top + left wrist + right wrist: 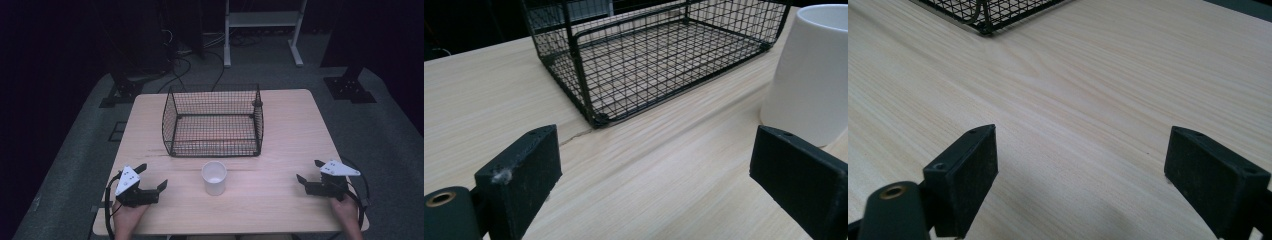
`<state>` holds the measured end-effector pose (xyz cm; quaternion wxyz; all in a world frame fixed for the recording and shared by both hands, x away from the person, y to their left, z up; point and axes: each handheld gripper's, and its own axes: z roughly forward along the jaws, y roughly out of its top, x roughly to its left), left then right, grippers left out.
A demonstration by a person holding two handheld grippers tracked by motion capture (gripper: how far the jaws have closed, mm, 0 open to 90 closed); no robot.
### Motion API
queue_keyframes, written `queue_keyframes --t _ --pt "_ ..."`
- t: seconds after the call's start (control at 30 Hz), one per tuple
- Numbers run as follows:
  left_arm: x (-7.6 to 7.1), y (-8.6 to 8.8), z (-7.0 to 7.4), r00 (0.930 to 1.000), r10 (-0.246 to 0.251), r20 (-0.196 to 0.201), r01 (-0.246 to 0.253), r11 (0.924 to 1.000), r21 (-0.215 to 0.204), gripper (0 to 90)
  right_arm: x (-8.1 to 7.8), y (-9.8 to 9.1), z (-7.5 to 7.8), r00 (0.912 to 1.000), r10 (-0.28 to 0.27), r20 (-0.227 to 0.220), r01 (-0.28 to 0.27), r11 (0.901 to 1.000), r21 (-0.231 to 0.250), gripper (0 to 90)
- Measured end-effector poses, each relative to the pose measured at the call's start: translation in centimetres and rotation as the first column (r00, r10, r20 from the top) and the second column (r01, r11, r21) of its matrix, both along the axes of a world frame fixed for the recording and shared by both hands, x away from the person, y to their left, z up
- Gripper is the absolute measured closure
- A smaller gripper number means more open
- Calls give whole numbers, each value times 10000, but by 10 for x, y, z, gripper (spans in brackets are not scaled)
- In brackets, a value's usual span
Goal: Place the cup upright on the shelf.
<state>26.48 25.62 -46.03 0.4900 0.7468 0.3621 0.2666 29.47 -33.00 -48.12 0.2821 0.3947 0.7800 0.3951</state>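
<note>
A white paper cup (pixel 214 177) stands upright at the middle front of the light wooden table (pixel 290 125). Behind it sits a black wire basket (pixel 214 120) with nothing inside. My left gripper (pixel 151 177) rests at the front left, open, jaws wide apart and nothing between them. In the left gripper view the cup (pixel 811 70) stands just beyond the right jaw and the basket (pixel 654 55) lies ahead. My right gripper (pixel 310 171) sits at the front right, open, over bare wood. The right gripper view catches a corner of the basket (pixel 988 12) at the top.
A person's hands hold both grippers at the table's near edge. Beyond the table lie dark floor, cables (pixel 185 55) and a white frame's legs (pixel 262 30). Black stand bases (pixel 350 87) flank the far corners.
</note>
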Motion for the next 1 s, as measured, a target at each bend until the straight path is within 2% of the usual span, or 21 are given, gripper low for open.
queue_keyframes --t 0.43,0.57,1.0 --pt "0 -9 3 9983 -583 -31 583 9983 -29 55 0 0 0 10000 24 -39 -24 10000 7 131" --pt "-1 -11 3 9972 -750 -30 750 9971 80 54 0 0 0 10000 30 -36 -30 10000 -4 131" --pt "-2 -19 6 9915 -1298 34 1298 9915 70 51 0 0 0 10000 51 -54 -51 10000 0 131"
